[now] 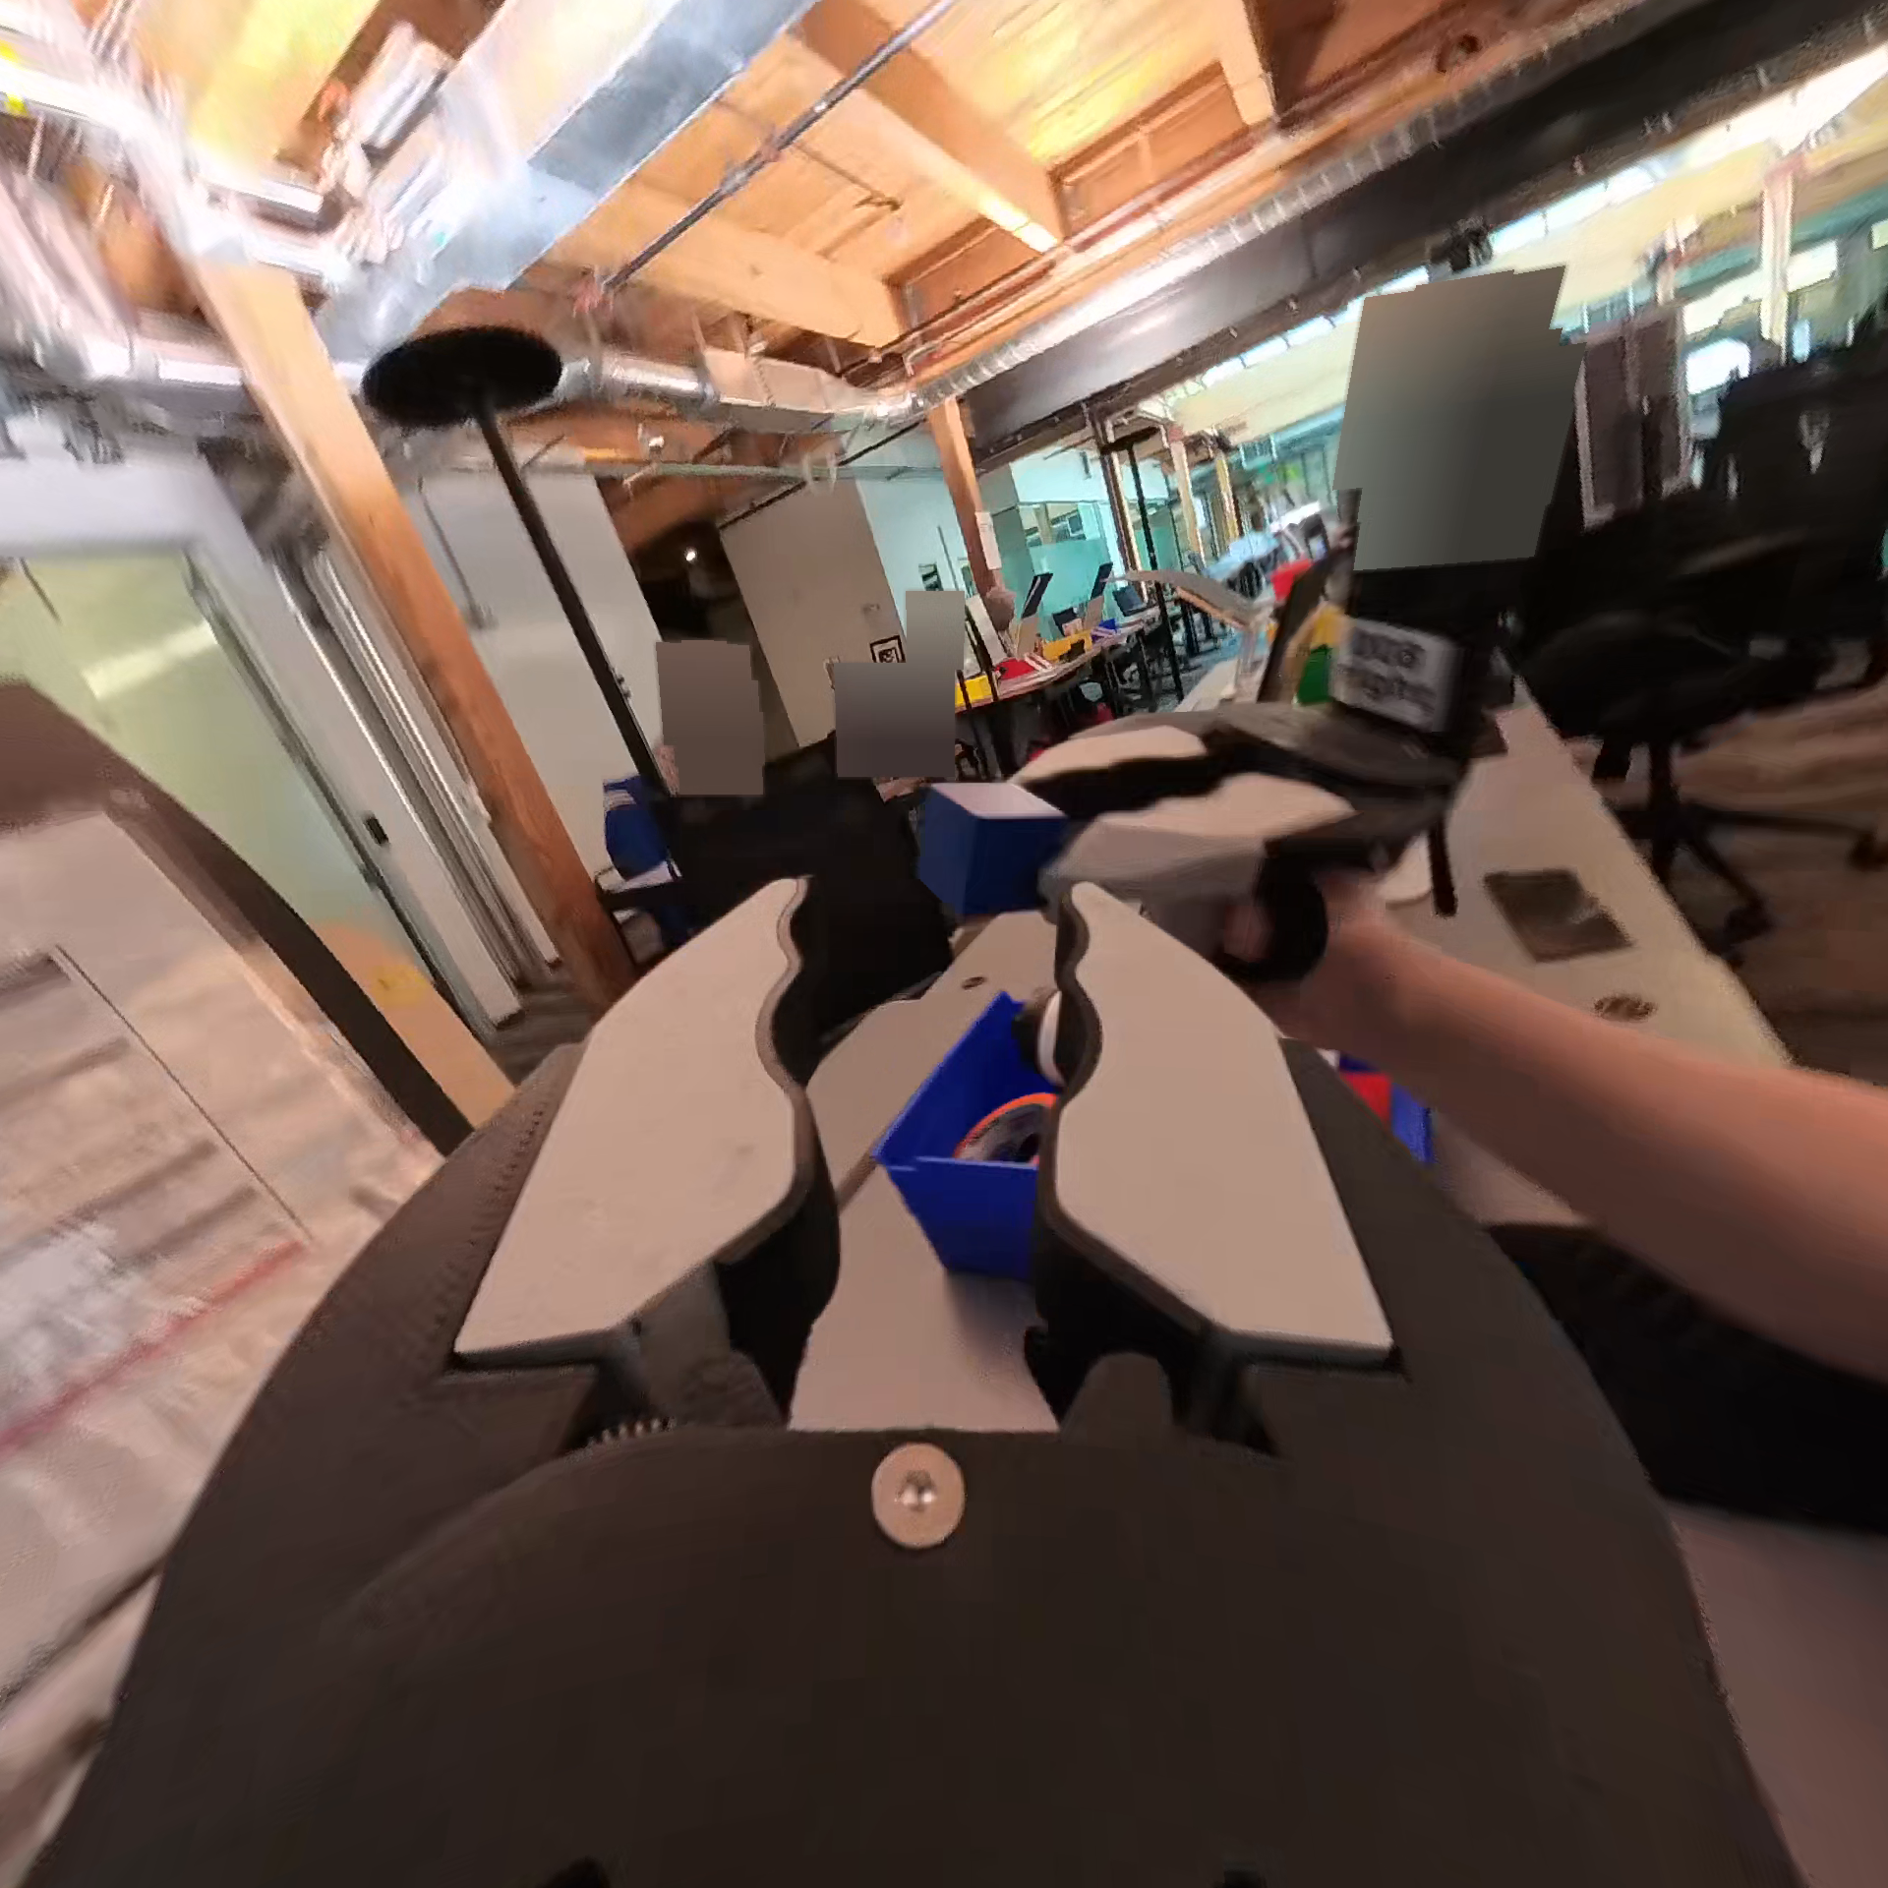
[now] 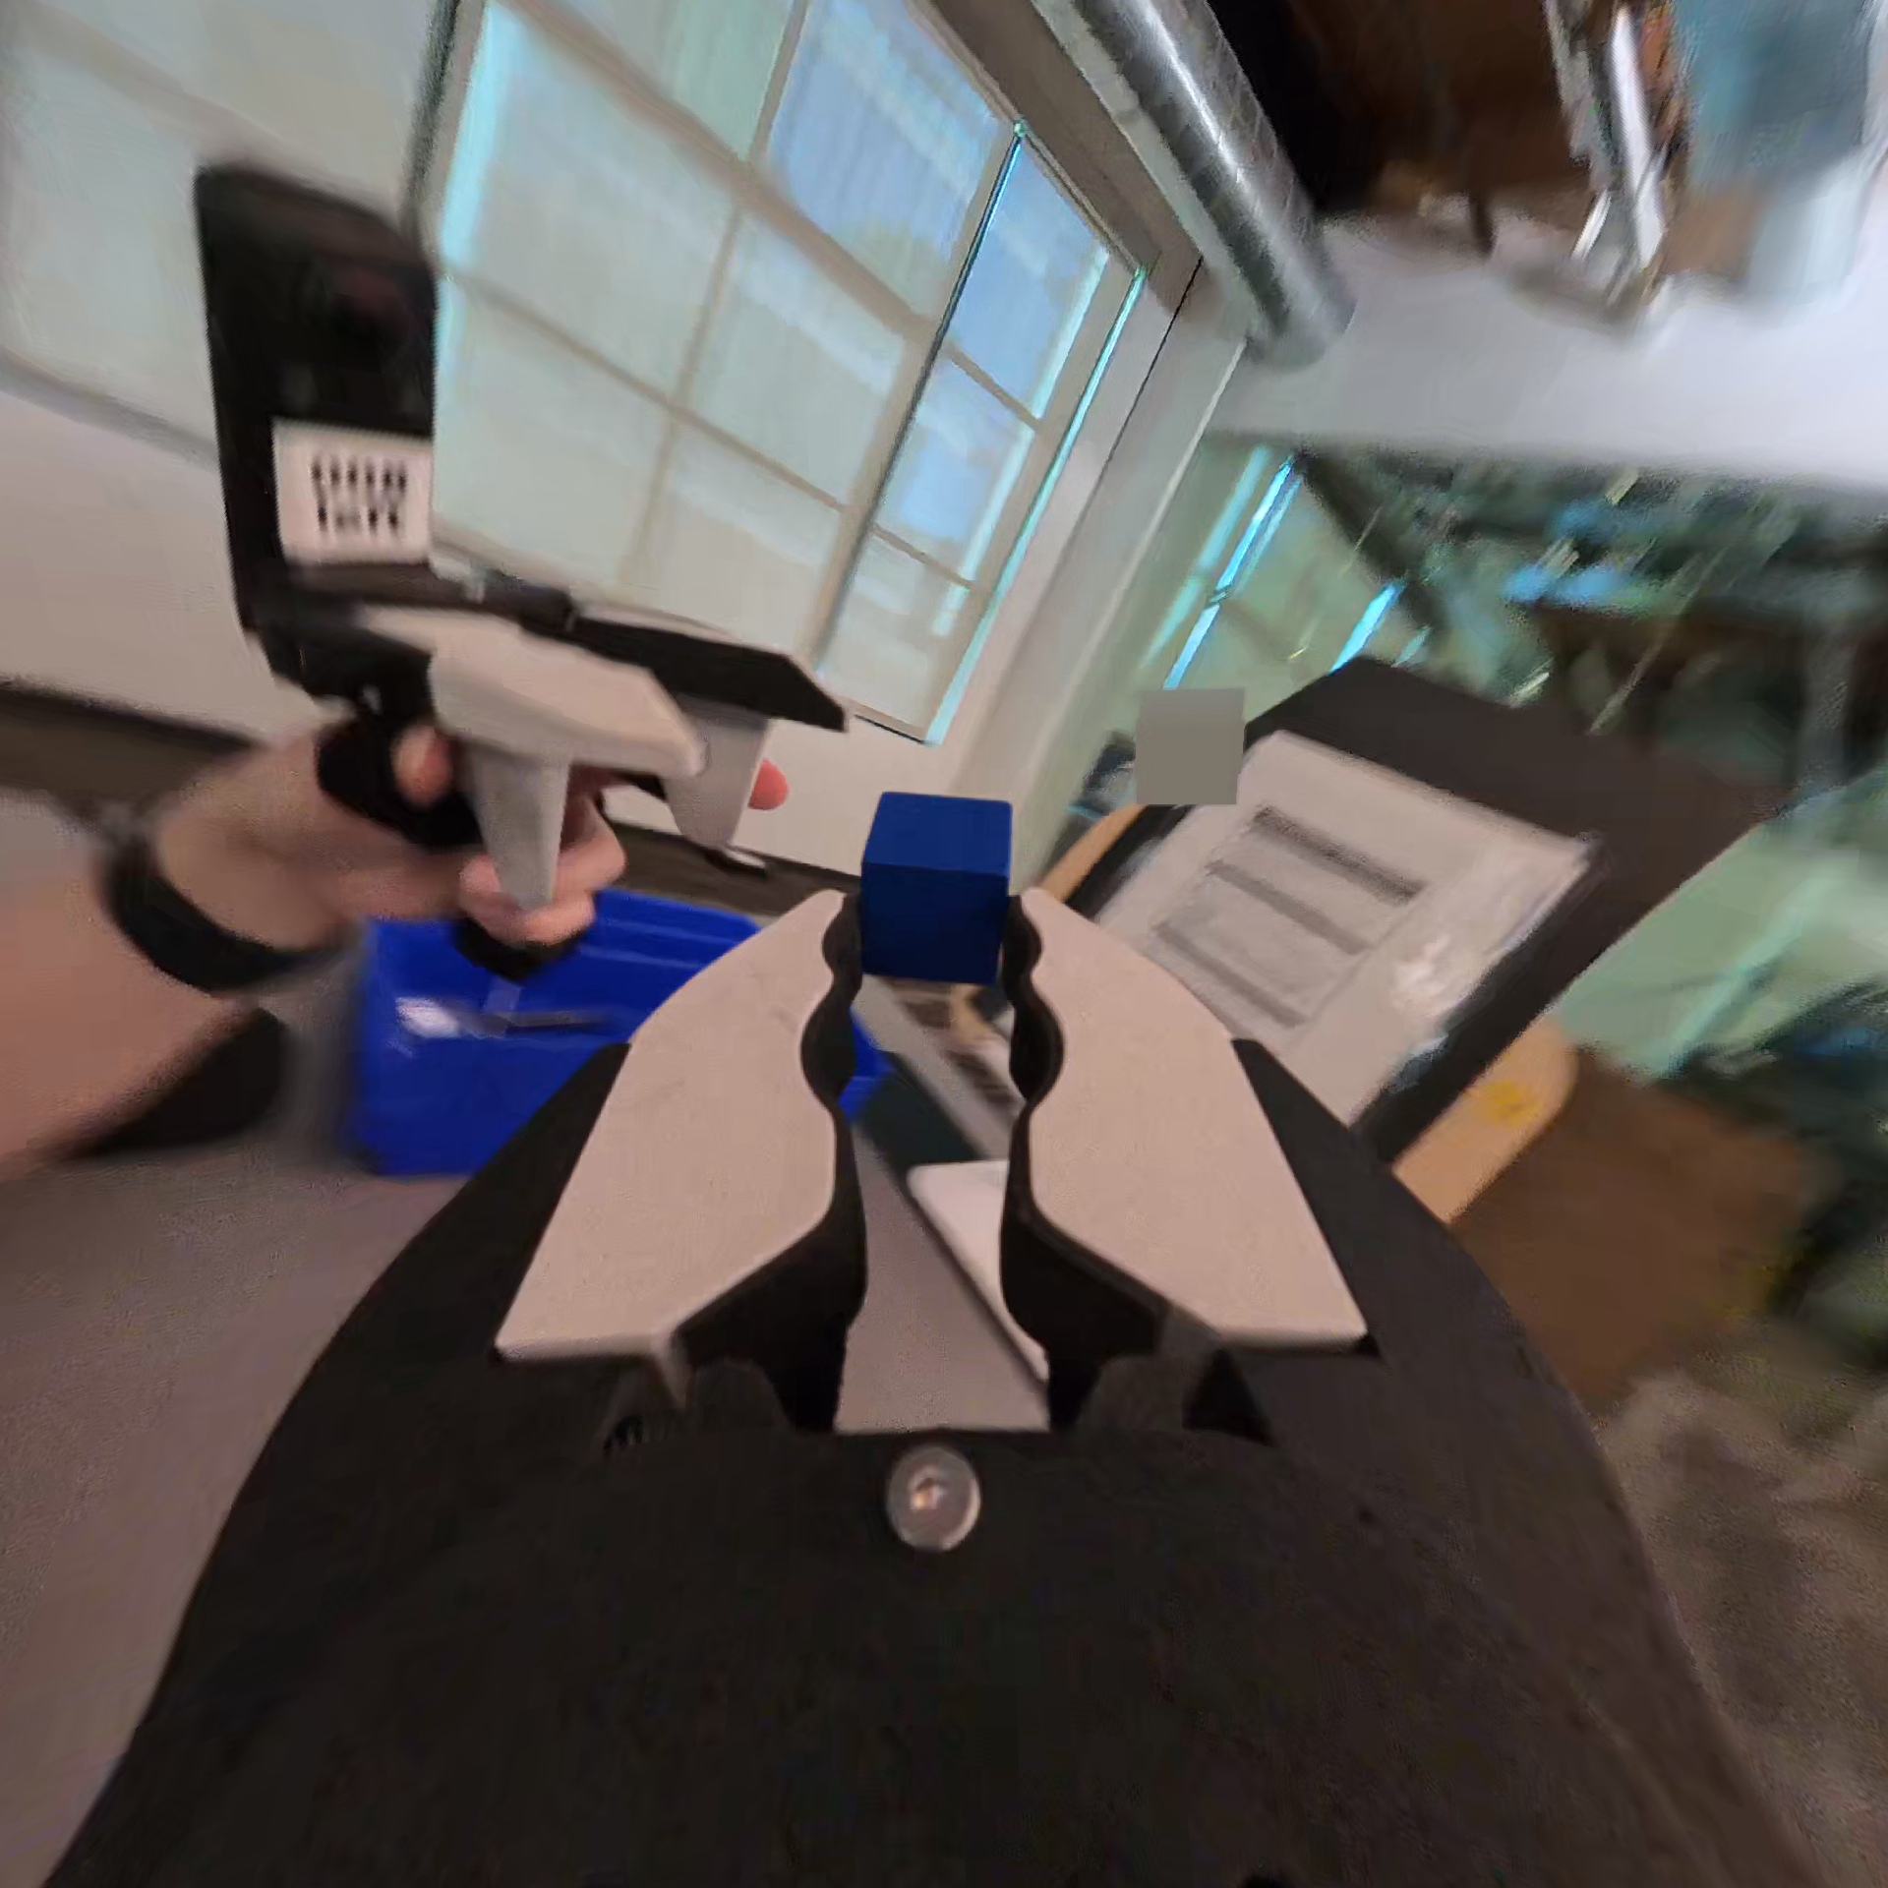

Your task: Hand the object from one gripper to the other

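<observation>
A blue cube (image 2: 935, 889) sits between the fingertips of my right gripper (image 2: 932, 909), and both pads press on its sides. My right gripper holds it in the air. In the left wrist view the same cube (image 1: 986, 848) sticks out of the right gripper (image 1: 1042, 828), just beyond my left gripper's right fingertip. My left gripper (image 1: 935, 909) is open with nothing between its fingers. In the right wrist view the left gripper (image 2: 715, 787) hangs to the left of the cube, apart from it, held by a hand (image 2: 307, 848).
A blue bin (image 1: 950, 1175) with a roll of tape (image 1: 1006, 1129) stands on the grey table (image 1: 919, 1349) below the grippers; it also shows in the right wrist view (image 2: 439, 1073). A forearm (image 1: 1584, 1103) reaches in from the right. Desks and office chairs stand behind. Across from one pair of fingers to the other is roughly 5 cm.
</observation>
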The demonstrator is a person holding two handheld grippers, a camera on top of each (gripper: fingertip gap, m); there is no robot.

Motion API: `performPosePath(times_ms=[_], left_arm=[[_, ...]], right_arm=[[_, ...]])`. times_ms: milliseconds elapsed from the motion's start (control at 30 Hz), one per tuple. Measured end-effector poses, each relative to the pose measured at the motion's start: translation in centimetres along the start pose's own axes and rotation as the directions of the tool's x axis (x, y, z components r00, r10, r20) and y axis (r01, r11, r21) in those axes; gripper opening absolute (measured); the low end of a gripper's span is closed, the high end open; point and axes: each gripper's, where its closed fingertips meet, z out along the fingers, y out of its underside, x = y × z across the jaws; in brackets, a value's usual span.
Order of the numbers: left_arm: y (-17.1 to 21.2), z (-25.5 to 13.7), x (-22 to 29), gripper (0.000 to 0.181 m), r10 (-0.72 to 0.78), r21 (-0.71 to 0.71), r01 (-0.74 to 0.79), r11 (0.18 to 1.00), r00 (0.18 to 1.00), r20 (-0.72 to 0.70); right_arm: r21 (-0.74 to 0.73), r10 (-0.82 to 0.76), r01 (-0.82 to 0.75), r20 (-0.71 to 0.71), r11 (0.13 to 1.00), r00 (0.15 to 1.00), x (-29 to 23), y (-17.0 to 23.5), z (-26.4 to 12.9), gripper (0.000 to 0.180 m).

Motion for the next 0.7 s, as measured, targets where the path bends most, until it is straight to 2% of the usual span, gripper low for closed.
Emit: performPosePath(times_ms=[67, 133, 200, 267, 300, 433, 467, 533, 600, 633, 700], left_arm=[[0.2, 0.6, 0.3, 0.044, -0.074, -0.003, 0.074, 0.997, 0.997, 0.015], [0.9, 1.0, 0.5, 0.048, -0.069, -0.062, 0.072, 0.995, 0.997, 0.046], [2.5, 1.2, 0.3, 0.056, -0.032, -0.181, 0.05, 0.982, 0.994, 0.103], [4.2, 1.3, -0.2, 0.066, 0.004, -0.3, 0.045, 0.953, 0.987, 0.161], [4.7, 1.3, -0.2, 0.065, 0.019, -0.329, 0.038, 0.944, 0.985, 0.17], [5.6, 1.6, 0.1, 0.027, 0.114, -0.371, -0.054, 0.927, 0.983, 0.142], [5.6, 1.6, 0.0, 0.027, 0.139, -0.374, -0.074, 0.925, 0.979, 0.15], [5.3, 1.6, -0.3, 0.027, 0.167, -0.353, -0.103, 0.93, 0.974, 0.156], [4.2, 1.6, -0.6, 0.027, 0.124, -0.269, -0.076, 0.96, 0.979, 0.164], [3.3, 1.5, -0.5, 0.027, 0.07, -0.2, -0.041, 0.979, 0.987, 0.143], [1.2, 1.2, 0.3, 0.027, -0.081, -0.044, 0.082, 0.996, 0.996, 0.032]], right_arm=[[-0.073, -0.278, 0.274, -0.053, 0.959, 0.959, -0.9, 0.2, 0.2, 0.027], [-0.174, -0.507, 0.491, -0.06, 0.853, 0.86, -1.8, 0.9, 0.7, 0.027], [-0.246, -0.66, 0.63, -0.059, 0.736, 0.749, -2.3, 1.4, 1.2, 0.028], [-0.26, -0.752, 0.72, -0.042, 0.644, 0.658, -3.1, 1.6, 1.6, 0.028], [-0.281, -0.788, 0.752, -0.027, 0.597, 0.615, -3.2, 2.0, 1.8, 0.028], [-0.368, -0.892, 0.827, -0.017, 0.425, 0.451, -2.7, 2.9, 2.3, 0.028], [-0.375, -0.904, 0.835, -0.025, 0.404, 0.426, -2.5, 3.0, 2.4, 0.028], [-0.365, -0.916, 0.845, -0.058, 0.39, 0.397, -2.4, 2.7, 2.5, 0.028], [-0.325, -0.901, 0.841, -0.136, 0.434, 0.412, -2.3, 1.7, 2.3, 0.027], [-0.292, -0.876, 0.826, -0.172, 0.483, 0.451, -2.3, 1.1, 2.1, 0.028], [-0.205, -0.788, 0.761, -0.196, 0.615, 0.584, -2.5, 0.3, 1.8, 0.028]])
